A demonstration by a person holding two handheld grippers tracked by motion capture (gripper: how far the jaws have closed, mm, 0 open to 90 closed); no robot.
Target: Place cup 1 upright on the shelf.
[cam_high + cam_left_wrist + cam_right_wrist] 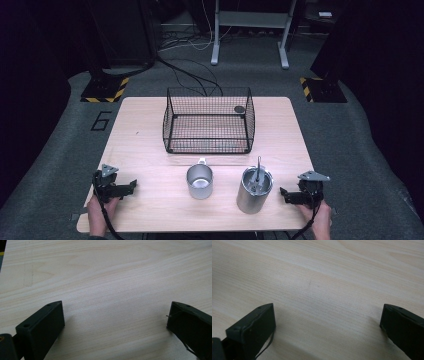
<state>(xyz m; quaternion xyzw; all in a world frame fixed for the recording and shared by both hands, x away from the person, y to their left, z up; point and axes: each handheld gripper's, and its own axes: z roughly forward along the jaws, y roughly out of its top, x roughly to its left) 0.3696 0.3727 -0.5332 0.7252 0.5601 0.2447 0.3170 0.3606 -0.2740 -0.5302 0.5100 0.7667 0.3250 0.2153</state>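
Note:
A black wire basket (pixel 208 120) stands at the back middle of the wooden table (pixel 145 130). In front of it sit a small metal mug (pixel 200 181) and, to its right, a taller steel cylinder (pixel 254 190) with a thin metal utensil (pixel 258 168) sticking up out of it. My left gripper (pixel 131 186) rests near the front left corner, held by a hand, jaws wide apart over bare wood (pixel 115 290). My right gripper (pixel 284 194) rests at the front right, just right of the cylinder, also open over bare wood (pixel 324 290). Nothing lies between either pair of jaws.
A small dark round object (pixel 239 109) lies at the basket's back right corner. Beyond the table are grey floor, cables (pixel 190 75), a white stand's legs (pixel 250 35) and yellow-black striped bases (pixel 105 90). The table's front edge is close to both hands.

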